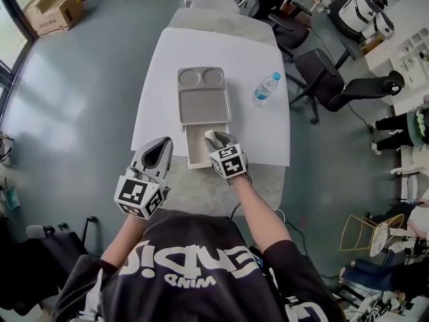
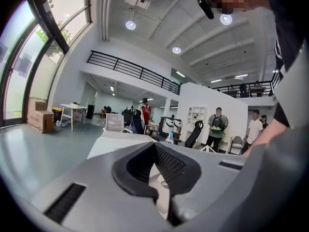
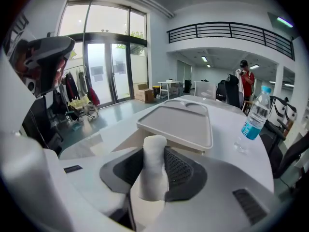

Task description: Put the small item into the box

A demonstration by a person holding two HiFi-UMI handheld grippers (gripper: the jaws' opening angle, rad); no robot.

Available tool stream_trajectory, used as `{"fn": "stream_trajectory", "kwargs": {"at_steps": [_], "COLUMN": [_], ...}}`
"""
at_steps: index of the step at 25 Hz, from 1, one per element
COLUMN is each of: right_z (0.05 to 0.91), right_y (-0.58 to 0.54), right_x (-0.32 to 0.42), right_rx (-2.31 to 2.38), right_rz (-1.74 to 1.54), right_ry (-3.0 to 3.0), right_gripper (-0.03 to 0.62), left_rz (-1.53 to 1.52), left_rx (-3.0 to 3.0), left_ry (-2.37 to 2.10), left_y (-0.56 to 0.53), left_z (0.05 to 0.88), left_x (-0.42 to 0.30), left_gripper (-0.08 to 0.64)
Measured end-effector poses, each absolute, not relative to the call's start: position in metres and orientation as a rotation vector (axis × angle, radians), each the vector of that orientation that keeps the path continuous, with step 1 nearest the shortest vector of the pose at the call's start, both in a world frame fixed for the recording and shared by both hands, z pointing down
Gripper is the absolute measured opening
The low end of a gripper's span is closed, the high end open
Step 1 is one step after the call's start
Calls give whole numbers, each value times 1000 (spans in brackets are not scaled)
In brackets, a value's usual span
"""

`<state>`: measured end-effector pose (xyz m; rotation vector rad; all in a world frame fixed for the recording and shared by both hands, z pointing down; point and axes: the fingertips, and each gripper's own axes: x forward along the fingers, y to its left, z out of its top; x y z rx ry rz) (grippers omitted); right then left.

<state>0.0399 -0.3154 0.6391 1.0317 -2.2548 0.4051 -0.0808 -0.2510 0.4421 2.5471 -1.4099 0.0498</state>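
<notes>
The desk (image 1: 261, 133) carries a flat grey box (image 1: 204, 106). Its drawer (image 1: 194, 151) is pulled out toward the person and looks empty. The right claw (image 1: 218, 141) hangs over the right part of this open drawer. Its jaws stand rather wide and press on the small item (image 3: 153, 170), a white roll that stands upright between the pads.

I judge the step in hand to be the release. To do it well, the right claw should go down until the roll is low inside the drawer walls, well away from the right rim, and only then open. A roll dropped from a height will probably tip and roll, maybe over the edge. It is also better to keep clear of the box top, so the box is not pushed.

The left claw (image 1: 159, 146) is near the left of the drawer, over the desk edge. Its tips seem to meet, though the view is dim there, and nothing is between them.

Count:
- one desk
- one box with one drawer
- two claws
- one water bottle (image 1: 265, 88), lying to the right of the box
- one small item
</notes>
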Motion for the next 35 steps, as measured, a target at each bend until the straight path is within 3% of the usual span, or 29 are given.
{"fn": "stream_trajectory", "kwargs": {"at_steps": [24, 27, 35], "right_z": [673, 676, 643], "right_y": [-312, -314, -315], "right_x": [27, 23, 27], "right_rx": [855, 859, 902], "right_rz": [393, 389, 356], "right_ry": [-2094, -2114, -2190], "right_gripper": [156, 179, 179], "left_rz": [52, 50, 54], "left_rx": [2517, 2513, 2526], "left_ry": [-1431, -1431, -1417], "left_y": [-252, -250, -251], "left_z": [444, 446, 445], "left_x": [-84, -86, -85], "left_gripper": [9, 9, 9]}}
